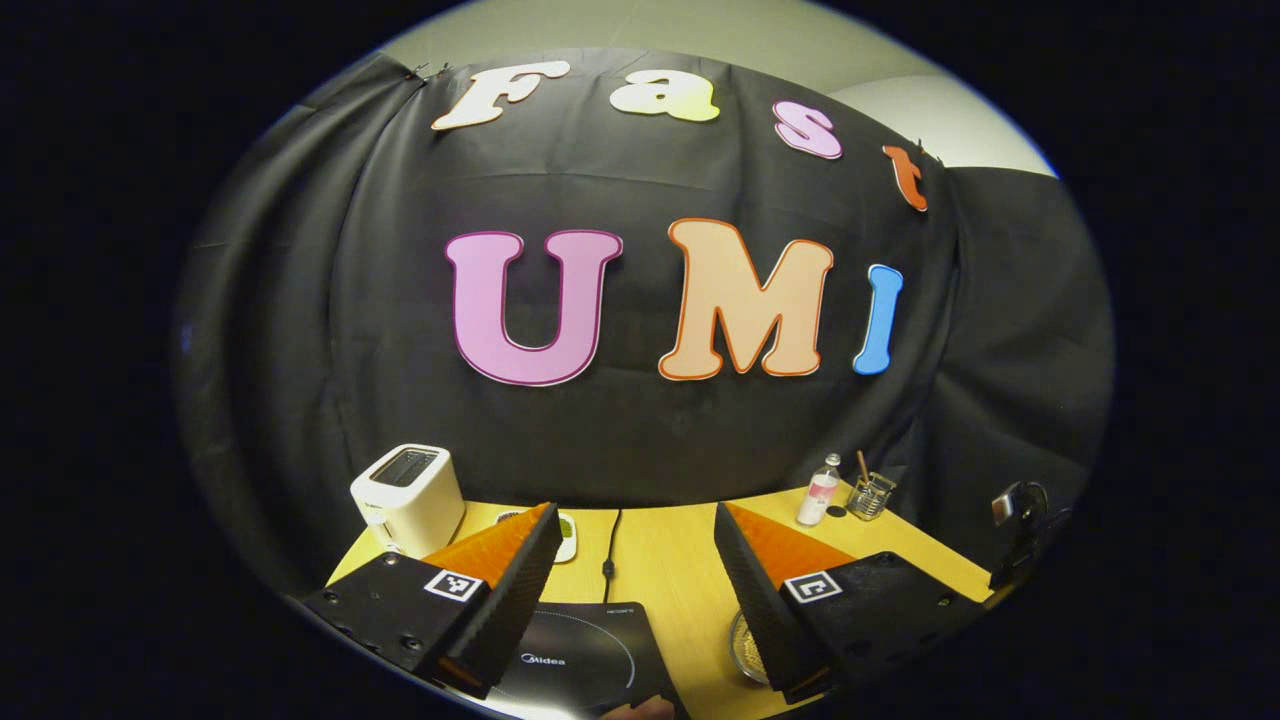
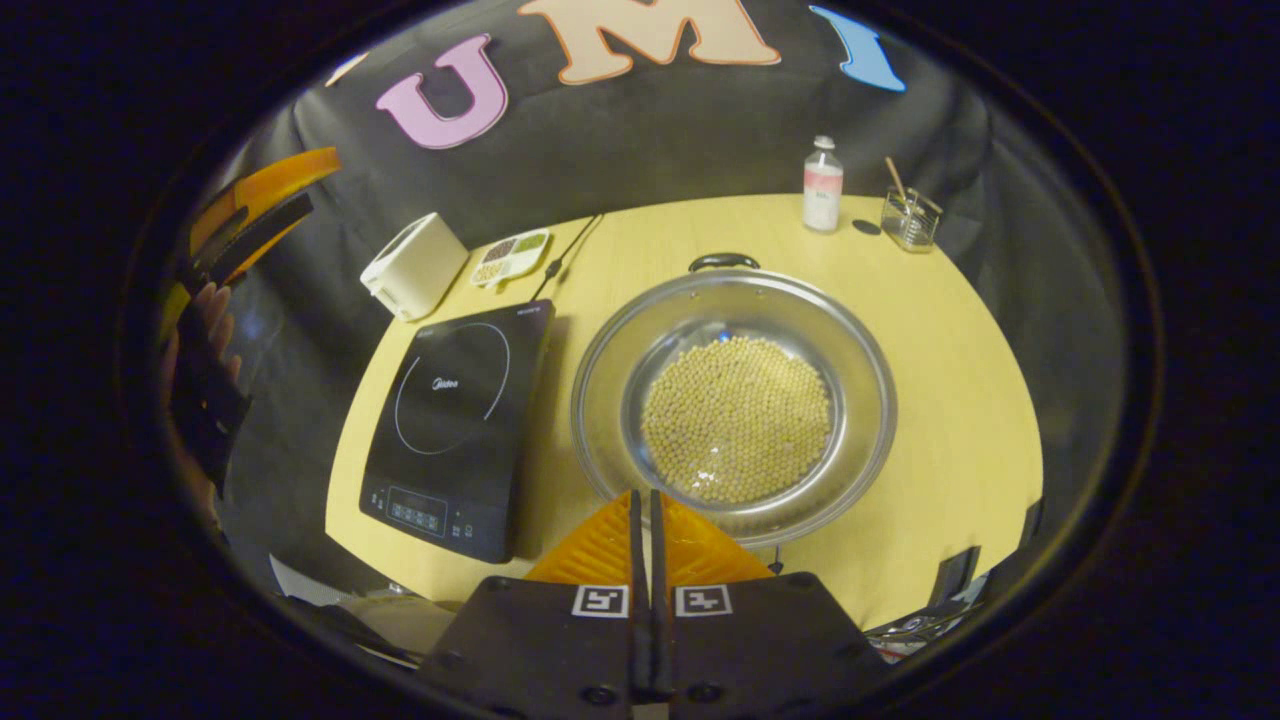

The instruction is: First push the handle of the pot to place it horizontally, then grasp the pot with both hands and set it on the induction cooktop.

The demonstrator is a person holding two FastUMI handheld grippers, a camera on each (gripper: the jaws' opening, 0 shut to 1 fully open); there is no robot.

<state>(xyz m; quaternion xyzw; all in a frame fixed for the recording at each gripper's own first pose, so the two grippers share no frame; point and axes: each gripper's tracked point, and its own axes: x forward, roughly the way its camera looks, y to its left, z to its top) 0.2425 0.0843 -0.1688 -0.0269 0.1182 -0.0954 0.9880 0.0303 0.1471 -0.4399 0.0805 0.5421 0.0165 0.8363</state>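
A steel pot [image 2: 738,300] full of pale round beans stands on the yellow table, right of the black induction cooktop [image 2: 455,420]. One black pot handle [image 2: 723,261] points to the far side; the near side lies under my right gripper [image 2: 645,500]. That gripper is shut with nothing between its fingers, its tips hovering at the pot's near rim. In the left gripper view my left gripper [image 1: 636,512] is open and held high, with the cooktop [image 1: 580,655] below between its fingers and the pot rim [image 1: 745,650] by its right finger. The left gripper [image 2: 255,205] and a hand [image 2: 200,330] appear at far left.
A white toaster [image 2: 413,265] and a small dish of samples [image 2: 508,255] sit behind the cooktop, with a black cable [image 2: 560,255] running back. A small bottle [image 2: 822,185] and a glass jar with a stick [image 2: 910,215] stand at the table's far right.
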